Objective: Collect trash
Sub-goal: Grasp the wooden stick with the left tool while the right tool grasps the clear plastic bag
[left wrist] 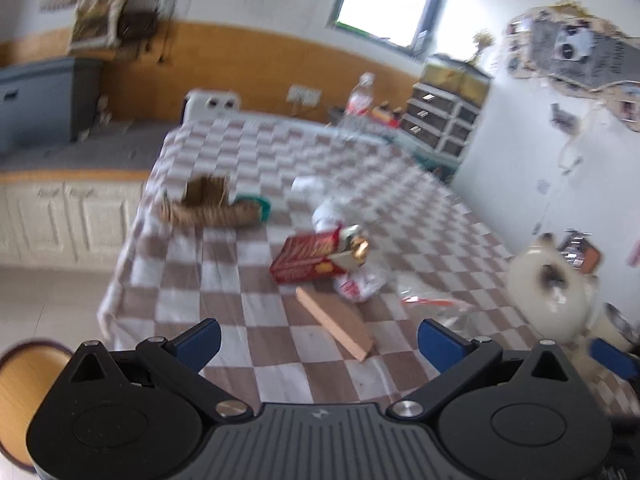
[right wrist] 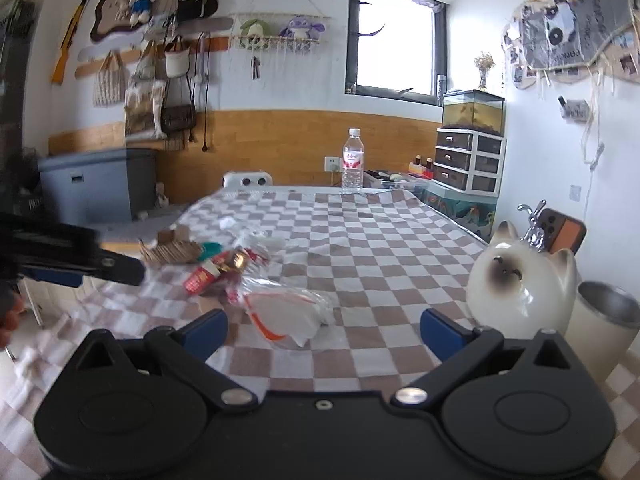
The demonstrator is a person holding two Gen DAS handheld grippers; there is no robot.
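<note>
A: Trash sits mid-table: basket toward the left edge, then red box, wrappers, clear bag.
B: Grippers?
A: Left gripper and right gripper both spread, empty.
B: Nearest?
A: The bag lies just ahead of the right one, probably its pick.

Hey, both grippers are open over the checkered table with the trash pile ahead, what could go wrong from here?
1. The ceramic cat and metal cup stand close beside the right gripper; a sideways sweep might knock them over.
2. The clear plastic bag looks thin and crumpled, so the fingers may pinch the tablecloth along with it.
3. The left wrist view is blurred, so aiming at the red box may be off.
</note>
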